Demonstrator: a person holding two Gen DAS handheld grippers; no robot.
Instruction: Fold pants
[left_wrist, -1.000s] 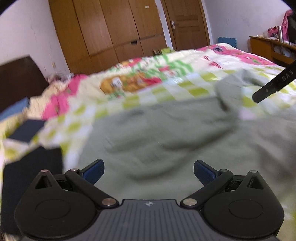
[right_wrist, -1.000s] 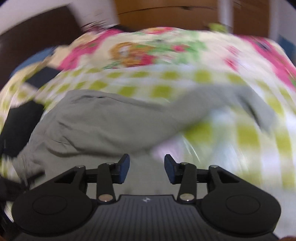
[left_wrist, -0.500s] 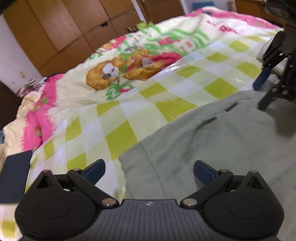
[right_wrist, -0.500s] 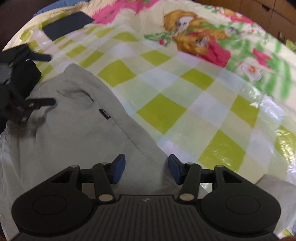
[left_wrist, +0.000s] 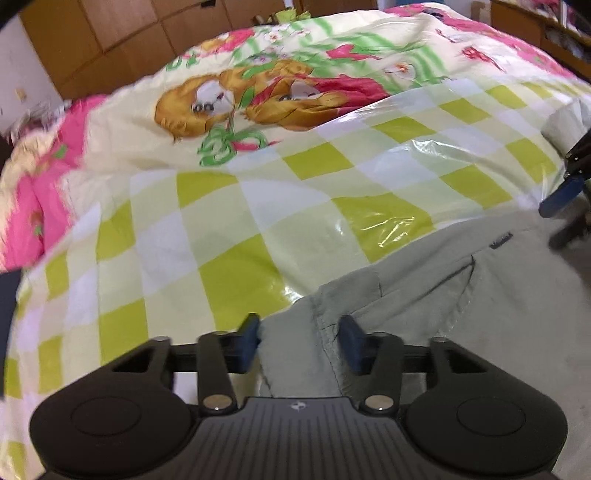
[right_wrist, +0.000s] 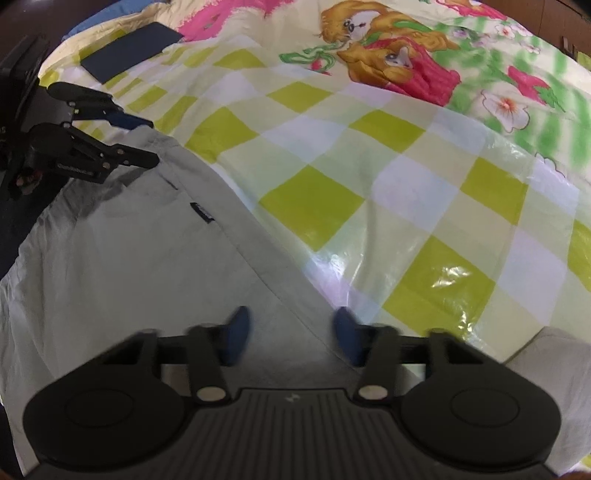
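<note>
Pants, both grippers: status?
Left gripper open, fingers straddling the pants corner. Right gripper open over far edge. Pants flat on bedspread; nothing in the way.

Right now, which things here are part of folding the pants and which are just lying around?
Part of the job:
- grey pants
- left claw, open around the pants' corner
- right claw, open over the pants' edge

Just lying about:
- checked cartoon bedspread
- dark flat rectangle on the bedspread
- wooden wardrobe

- Right gripper (right_wrist: 290, 338) at 6 o'clock, jaws apart over the pants (right_wrist: 147, 266) edge.
- Left gripper (right_wrist: 144, 140) at 10 o'clock, at the pants' far corner.
- Checked quilt (right_wrist: 369, 177) beneath; dark flat item (right_wrist: 131, 51) at 11 o'clock.
</note>
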